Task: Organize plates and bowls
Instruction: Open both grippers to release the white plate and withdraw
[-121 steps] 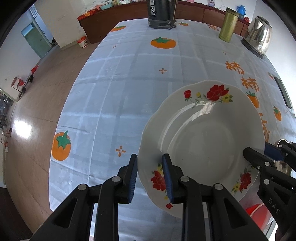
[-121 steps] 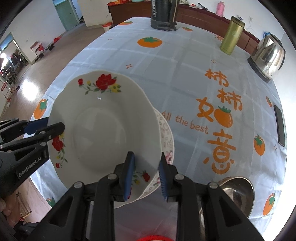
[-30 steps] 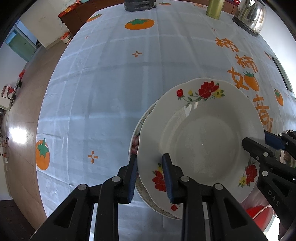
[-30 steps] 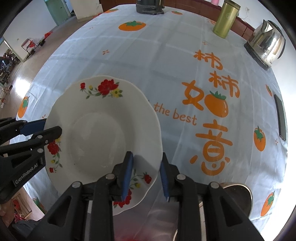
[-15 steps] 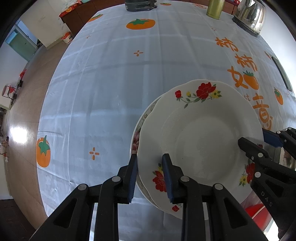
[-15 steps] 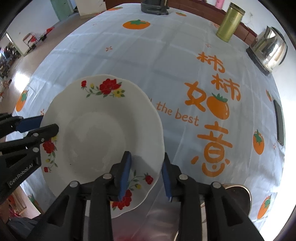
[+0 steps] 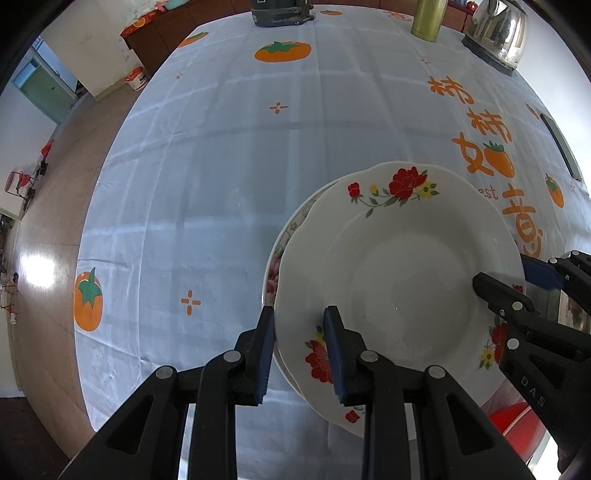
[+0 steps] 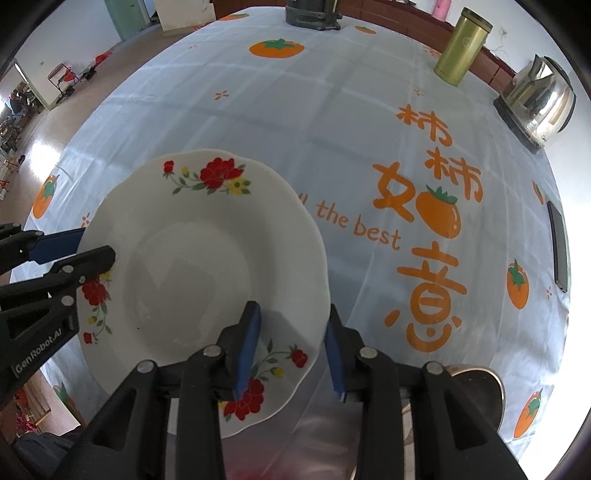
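Observation:
A white plate with red flowers (image 7: 402, 280) lies on top of a plate with a pink patterned rim (image 7: 274, 266), which shows only as a sliver at its left. My left gripper (image 7: 299, 343) is shut on the near left rim, one pad outside and one on the inner slope. In the right wrist view the same flowered plate (image 8: 192, 266) fills the left half. My right gripper (image 8: 291, 347) straddles its near right rim with the jaws open; a gap shows beside the outer pad. Each gripper also shows in the other's view: the right gripper (image 7: 506, 277) and the left gripper (image 8: 88, 247).
A steel bowl (image 8: 476, 384) sits just right of my right gripper, and something red (image 7: 513, 417) lies near the front edge. A kettle (image 8: 535, 99), a gold tumbler (image 8: 461, 48), a dark appliance (image 7: 280, 13) and a phone (image 8: 557, 247) stand farther off. The table drops to floor at the left.
The flowered plate has come down from above the table onto the patterned plate. Over the last second the right gripper's jaws widened off the rim; the left grip looks the same.

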### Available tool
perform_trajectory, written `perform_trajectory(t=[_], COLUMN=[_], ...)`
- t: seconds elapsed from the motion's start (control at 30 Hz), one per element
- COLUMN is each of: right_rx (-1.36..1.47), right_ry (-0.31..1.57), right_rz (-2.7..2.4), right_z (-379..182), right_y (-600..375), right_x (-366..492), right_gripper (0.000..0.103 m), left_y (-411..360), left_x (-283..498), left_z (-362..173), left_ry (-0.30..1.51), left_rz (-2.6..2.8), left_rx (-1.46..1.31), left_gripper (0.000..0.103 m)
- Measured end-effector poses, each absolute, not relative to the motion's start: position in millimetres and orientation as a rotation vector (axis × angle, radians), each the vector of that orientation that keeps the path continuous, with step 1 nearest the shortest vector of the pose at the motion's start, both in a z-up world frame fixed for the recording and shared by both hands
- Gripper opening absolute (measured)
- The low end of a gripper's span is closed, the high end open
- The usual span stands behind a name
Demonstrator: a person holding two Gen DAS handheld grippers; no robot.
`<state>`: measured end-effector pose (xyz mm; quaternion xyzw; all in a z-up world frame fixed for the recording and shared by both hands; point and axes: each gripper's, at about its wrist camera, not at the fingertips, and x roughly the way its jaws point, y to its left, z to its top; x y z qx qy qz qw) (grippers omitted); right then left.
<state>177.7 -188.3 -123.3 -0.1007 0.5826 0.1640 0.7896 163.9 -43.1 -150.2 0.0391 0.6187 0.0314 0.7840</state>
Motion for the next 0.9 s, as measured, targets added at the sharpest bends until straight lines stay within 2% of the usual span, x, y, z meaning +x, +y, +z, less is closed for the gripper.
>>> perform_trajectory(t=[0.2, 0.27, 0.37, 0.4, 0.47, 0.9], right_rx=[-0.237, -0.240, -0.236, -0.233, -0.234, -0.202], right_ry=[1.249, 1.248, 1.247, 1.248, 1.232, 1.169], right_rz=[0.366, 0.370, 0.382, 0.385, 0.390, 0.402], right_z=[-125, -125, -127, -127, -124, -97], right_y=[-186, -183, -182, -181, -181, -189], right_x=[176, 175, 174, 173, 171, 146], right_gripper=[0.033, 0.038, 0.038, 0.041, 0.062, 0.063], left_y=[-44, -41, -39, -39, -38, -41], left_x=[162, 161, 158, 157, 153, 132], left_z=[-149, -146, -144, -143, -142, -122], left_ry=[1.322, 1.311, 1.313, 1.310, 1.313, 1.289], left_rz=[0.081, 0.075, 0.070, 0.071, 0.075, 0.065], left_rx=[0.094, 0.071, 0.054, 0.054, 0.040, 0.005], left_gripper=[0.029, 0.031, 0.031, 0.031, 0.031, 0.031])
